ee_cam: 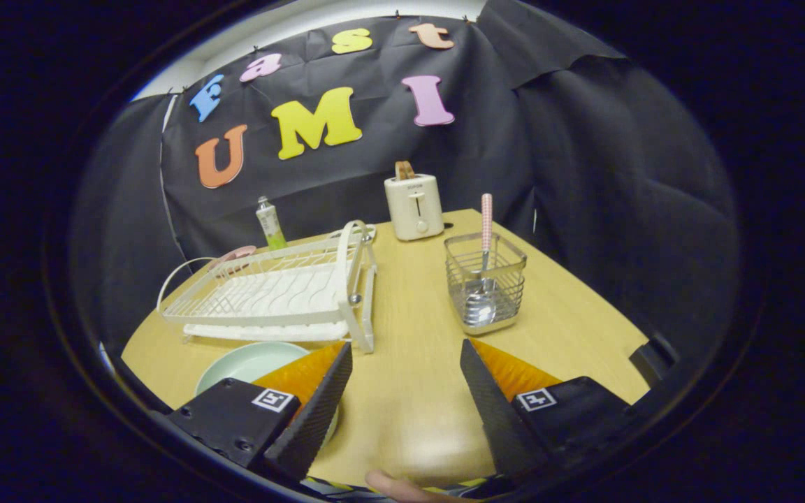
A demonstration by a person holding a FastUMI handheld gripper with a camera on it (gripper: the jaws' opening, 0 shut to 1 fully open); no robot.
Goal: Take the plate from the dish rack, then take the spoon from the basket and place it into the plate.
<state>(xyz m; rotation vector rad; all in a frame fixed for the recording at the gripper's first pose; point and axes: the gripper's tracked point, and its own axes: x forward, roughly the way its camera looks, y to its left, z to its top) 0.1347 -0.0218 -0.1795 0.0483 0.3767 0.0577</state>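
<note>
We see the gripper (406, 377) spread, holding nothing; the pale green round plate (245, 362) lies beside it. Beyond, in the wire mesh basket (485, 290), the pink-striped metal spoon (486, 223) stands upright; we judge it light, stiff, slippery, best pinched at its handle.

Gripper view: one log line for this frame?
gripper open, empty | plate on table by rack | spoon in basket

Toaster (414, 205) holding toast (404, 170); tube (270, 223) beyond, on table (409, 391).
</note>
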